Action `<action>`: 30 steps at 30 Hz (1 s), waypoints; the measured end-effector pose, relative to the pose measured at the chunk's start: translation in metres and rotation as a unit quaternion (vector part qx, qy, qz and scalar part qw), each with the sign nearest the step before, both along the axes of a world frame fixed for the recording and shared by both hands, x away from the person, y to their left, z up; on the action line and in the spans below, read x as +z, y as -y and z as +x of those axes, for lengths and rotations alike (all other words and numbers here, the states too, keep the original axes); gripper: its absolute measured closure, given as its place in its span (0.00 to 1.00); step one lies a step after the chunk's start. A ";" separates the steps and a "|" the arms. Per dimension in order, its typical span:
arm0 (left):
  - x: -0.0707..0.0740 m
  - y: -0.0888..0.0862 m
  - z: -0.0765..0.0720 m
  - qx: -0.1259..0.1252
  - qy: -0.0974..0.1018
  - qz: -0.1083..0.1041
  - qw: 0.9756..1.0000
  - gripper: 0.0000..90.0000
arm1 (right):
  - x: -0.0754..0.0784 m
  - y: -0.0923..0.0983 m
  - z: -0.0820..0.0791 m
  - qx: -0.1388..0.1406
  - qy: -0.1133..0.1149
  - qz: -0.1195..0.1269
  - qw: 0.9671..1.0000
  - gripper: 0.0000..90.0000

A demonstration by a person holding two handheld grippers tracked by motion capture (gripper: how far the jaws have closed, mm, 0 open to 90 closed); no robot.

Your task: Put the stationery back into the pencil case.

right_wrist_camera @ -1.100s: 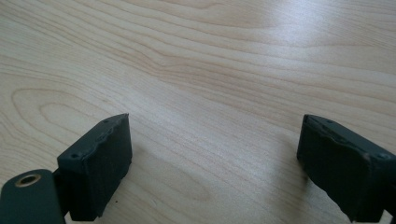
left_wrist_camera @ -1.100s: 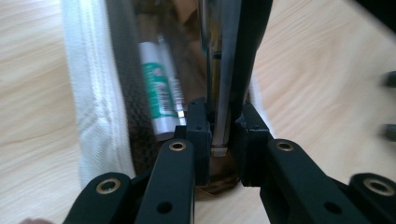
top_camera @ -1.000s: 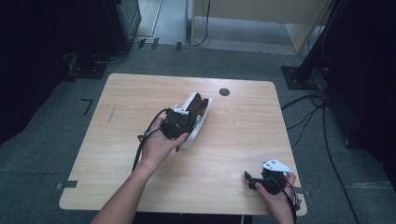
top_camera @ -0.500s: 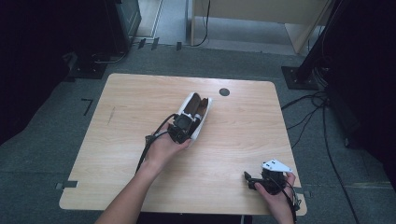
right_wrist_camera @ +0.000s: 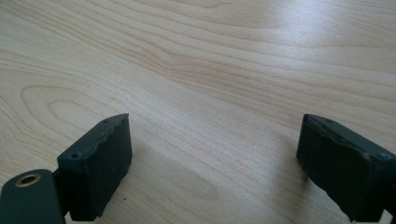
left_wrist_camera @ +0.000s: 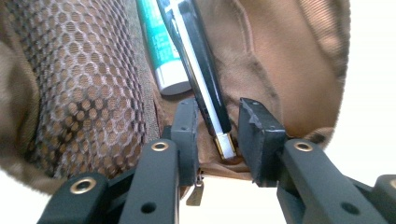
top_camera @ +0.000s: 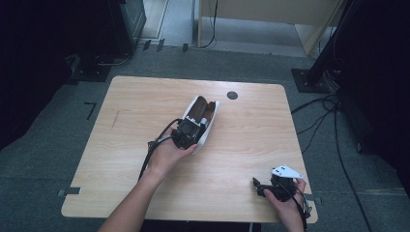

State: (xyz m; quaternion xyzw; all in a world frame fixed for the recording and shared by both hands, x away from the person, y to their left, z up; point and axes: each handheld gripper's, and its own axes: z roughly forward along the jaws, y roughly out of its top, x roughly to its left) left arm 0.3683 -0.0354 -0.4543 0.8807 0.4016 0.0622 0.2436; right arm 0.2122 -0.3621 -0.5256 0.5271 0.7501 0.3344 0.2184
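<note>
A white pouch with a brown lining lies open in the middle of the table. My left gripper reaches into its near end. In the left gripper view its jaws have just been opening. A black-and-white pen with a gold ring lies between the pads, which stand clear of it, so the left gripper is open. A teal-and-white tube lies beside the pen, next to a mesh pocket. My right gripper rests at the table's near right corner, open over bare wood.
The wooden table has a small black round cap near its far edge. Cables run over the floor to the right. Dark equipment stands flank the far corners.
The left hand has edged a little to the right over the pouch's near end. The right hand has stayed still.
</note>
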 end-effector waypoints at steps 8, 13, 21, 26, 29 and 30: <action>0.011 -0.012 -0.012 -0.003 0.039 -0.038 0.999 0.64 | 0.000 0.000 0.000 -0.001 0.000 0.000 1.000 0.11; 0.023 -0.021 -0.017 0.003 0.066 -0.062 0.996 0.52 | 0.000 0.000 0.000 -0.002 0.000 0.000 1.000 0.11; 0.044 -0.038 -0.027 0.015 0.113 -0.107 0.988 0.62 | 0.000 0.000 0.000 -0.005 -0.001 0.000 1.000 0.11; 0.053 -0.057 -0.037 0.033 0.142 -0.156 0.977 0.61 | 0.000 0.000 0.001 -0.006 0.000 0.000 1.000 0.11; 0.054 -0.065 -0.041 0.037 0.148 -0.163 0.975 0.60 | 0.000 0.000 0.001 -0.006 0.000 0.000 1.000 0.11; 0.054 -0.067 -0.042 0.037 0.150 -0.161 0.975 0.59 | 0.000 0.000 0.001 -0.006 0.000 0.000 1.000 0.11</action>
